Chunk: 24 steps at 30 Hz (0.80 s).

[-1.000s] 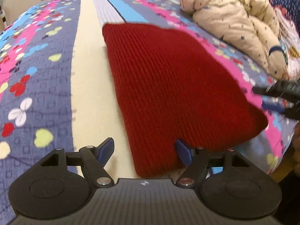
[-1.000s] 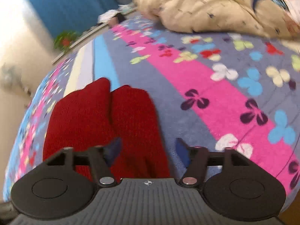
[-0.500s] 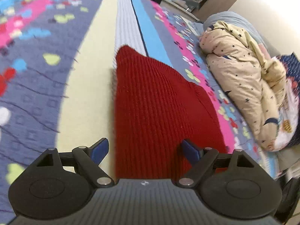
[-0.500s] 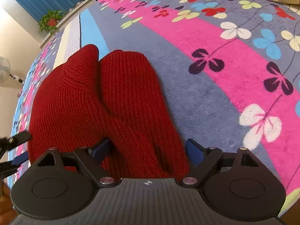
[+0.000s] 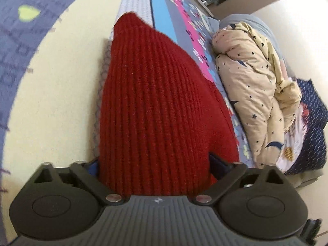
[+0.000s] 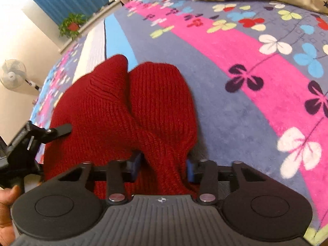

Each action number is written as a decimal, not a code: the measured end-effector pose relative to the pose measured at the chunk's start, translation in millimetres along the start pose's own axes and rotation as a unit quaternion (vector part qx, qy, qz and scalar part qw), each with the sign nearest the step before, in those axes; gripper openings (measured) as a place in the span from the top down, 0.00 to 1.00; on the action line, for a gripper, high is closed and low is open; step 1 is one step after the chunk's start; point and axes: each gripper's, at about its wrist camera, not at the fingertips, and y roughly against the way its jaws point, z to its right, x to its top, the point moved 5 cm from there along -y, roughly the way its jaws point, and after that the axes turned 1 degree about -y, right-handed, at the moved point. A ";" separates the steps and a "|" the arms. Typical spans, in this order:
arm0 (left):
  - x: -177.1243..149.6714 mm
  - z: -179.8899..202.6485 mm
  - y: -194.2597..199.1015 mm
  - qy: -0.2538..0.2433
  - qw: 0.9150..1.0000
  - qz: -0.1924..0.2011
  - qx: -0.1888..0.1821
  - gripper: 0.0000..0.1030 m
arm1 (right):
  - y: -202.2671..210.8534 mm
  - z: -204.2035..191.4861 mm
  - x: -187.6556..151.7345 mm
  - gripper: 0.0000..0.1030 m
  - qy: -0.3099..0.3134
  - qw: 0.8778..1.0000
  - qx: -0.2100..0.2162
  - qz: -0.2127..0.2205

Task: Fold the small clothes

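Red knitted garment (image 6: 123,110), ribbed, lying on the patterned bedspread (image 6: 235,65) near its front edge, already doubled into two rounded lobes side by side in the right wrist view, with a diagonal ridge of knit between them. Near end of the right-hand lobe now bunched between the blue pads of the right gripper (image 6: 164,167): jaws closing, drawn in from a wide spread half a second ago to a narrow gap, knit visibly squeezed and pressed on both sides. Left gripper (image 5: 153,162) brought in and rolled compared with a second ago, now straddling the near end of the other side of the garment; jaws wide apart, pads just outside the fabric on either side, no pinch visible. Same left gripper visible at the left edge of the right wrist view, beside the garment's left flank, part of a hand (image 6: 6,215) below it. Reading for the task: one end secured, the other framed but not yet taken; probably the start of a lift for a further fold, needing the left jaws to shut first. Beyond the garment: cream star-print quilt (image 5: 256,94) heaped well apart on the far side, potted plant (image 6: 71,25) and standing fan (image 6: 13,73) off the bed.
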 end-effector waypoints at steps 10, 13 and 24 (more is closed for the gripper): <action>41.8 4.3 80.3 -0.063 0.994 0.077 0.039 0.30 | -6.1 -61.5 8.2 0.76 0.033 0.996 0.073 0.050; 56.6 -12.5 113.1 -0.072 0.991 0.098 0.058 0.30 | -11.9 -94.4 3.9 0.76 0.051 0.991 0.111 0.052; 62.2 -107.0 179.0 -0.004 0.992 0.084 0.091 0.23 | -36.3 -175.1 -35.0 0.77 0.148 0.971 0.187 -0.011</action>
